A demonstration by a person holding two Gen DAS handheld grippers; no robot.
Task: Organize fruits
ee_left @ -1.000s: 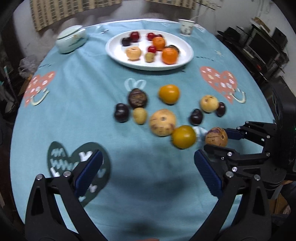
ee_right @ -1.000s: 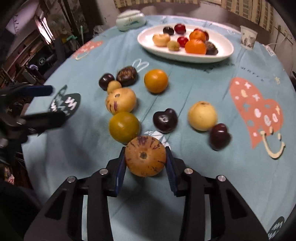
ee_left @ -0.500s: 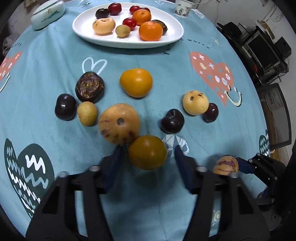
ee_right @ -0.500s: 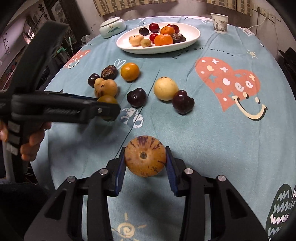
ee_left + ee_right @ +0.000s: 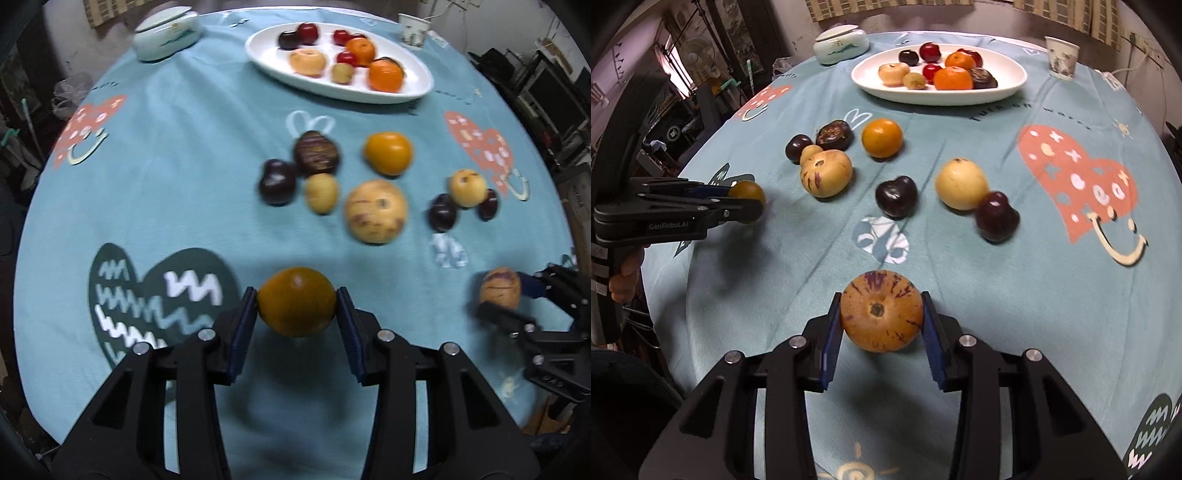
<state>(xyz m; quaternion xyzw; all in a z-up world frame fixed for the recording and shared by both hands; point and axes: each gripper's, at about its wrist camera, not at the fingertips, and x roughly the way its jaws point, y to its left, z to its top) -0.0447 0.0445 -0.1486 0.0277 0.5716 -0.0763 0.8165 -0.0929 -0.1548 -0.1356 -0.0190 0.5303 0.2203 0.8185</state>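
Note:
My left gripper (image 5: 296,302) is shut on a dark orange fruit (image 5: 296,301) and holds it above the cloth; it also shows in the right wrist view (image 5: 748,201). My right gripper (image 5: 881,317) is shut on a tan purple-streaked melon (image 5: 881,310), seen at the right in the left wrist view (image 5: 500,287). A white oval plate (image 5: 1012,86) at the far side holds several fruits. Loose on the blue tablecloth lie an orange fruit (image 5: 881,137), a large pepino (image 5: 826,173), a yellow fruit (image 5: 961,183) and dark plums (image 5: 896,195).
A lidded white ceramic dish (image 5: 841,43) stands at the far left and a paper cup (image 5: 1061,57) at the far right. The round table's edge (image 5: 26,221) curves close on the left. Shelves and clutter surround the table.
My left gripper closed on the dark orange fruit and lifted it back away from the cluster. My right gripper still holds the melon, drawn back from the other fruits.

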